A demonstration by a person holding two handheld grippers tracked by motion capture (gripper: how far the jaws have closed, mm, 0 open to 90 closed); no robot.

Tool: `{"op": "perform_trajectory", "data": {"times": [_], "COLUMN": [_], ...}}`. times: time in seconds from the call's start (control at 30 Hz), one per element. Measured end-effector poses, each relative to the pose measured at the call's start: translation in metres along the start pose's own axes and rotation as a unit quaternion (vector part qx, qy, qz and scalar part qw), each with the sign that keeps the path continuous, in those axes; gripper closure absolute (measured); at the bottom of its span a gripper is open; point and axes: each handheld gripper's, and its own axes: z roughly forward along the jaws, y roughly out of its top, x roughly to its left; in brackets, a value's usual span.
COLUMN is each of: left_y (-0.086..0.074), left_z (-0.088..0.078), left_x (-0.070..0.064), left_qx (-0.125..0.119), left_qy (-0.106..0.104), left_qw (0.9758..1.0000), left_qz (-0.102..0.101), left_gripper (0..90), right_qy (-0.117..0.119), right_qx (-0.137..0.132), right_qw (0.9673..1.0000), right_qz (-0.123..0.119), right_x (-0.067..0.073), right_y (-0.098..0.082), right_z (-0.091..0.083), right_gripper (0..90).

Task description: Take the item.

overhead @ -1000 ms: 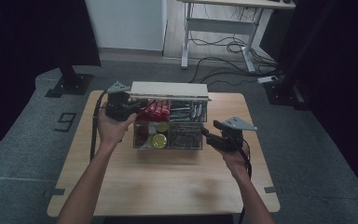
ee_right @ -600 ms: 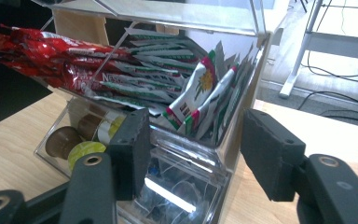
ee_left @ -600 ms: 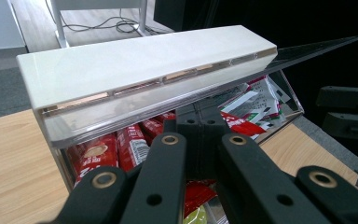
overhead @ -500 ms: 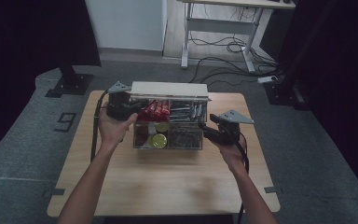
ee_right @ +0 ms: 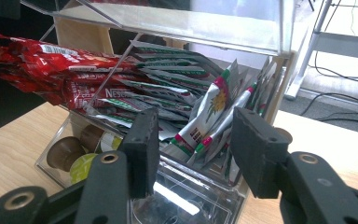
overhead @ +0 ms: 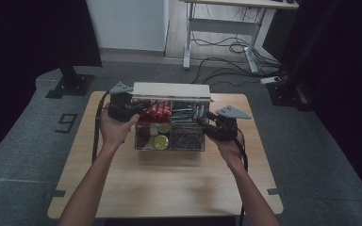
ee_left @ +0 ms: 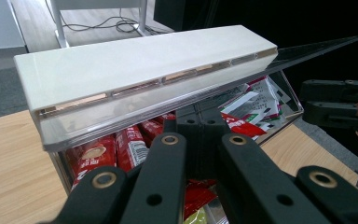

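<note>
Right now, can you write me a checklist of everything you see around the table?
Surface: wooden table, bare in front.
Job's things: clear box with raised lid; inside, red packets, sachets, capsules.
Clutter: nothing seen.
Grippers: left gripper shut, its jaws under the lid's edge; right gripper open around the sachets, jaws just been closing, not pressing.
Cables: a cable trails from the left gripper; loose cables on the floor.
Surroundings: grey floor, desk frame, dark curtains.
</note>
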Motion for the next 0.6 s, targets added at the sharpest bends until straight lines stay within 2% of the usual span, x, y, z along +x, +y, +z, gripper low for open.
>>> {"op": "perform_trajectory", "data": {"times": [0.6], "left_y": [0.0], "left_z": [0.0], "left_x": [0.001], "left_qx": [-0.003], "left_qy": [0.001], "left_qw": [1.0], "left_qz": [-0.003], "left_gripper": [90.0], "right_qy": [-0.015], "right_qx": [0.003], "right_qw": [0.9998], "right_qz": [-0.009], "right_x": [0.004], "right_y": [0.003], "right_z": [0.02], "right_gripper": [57.6]}}
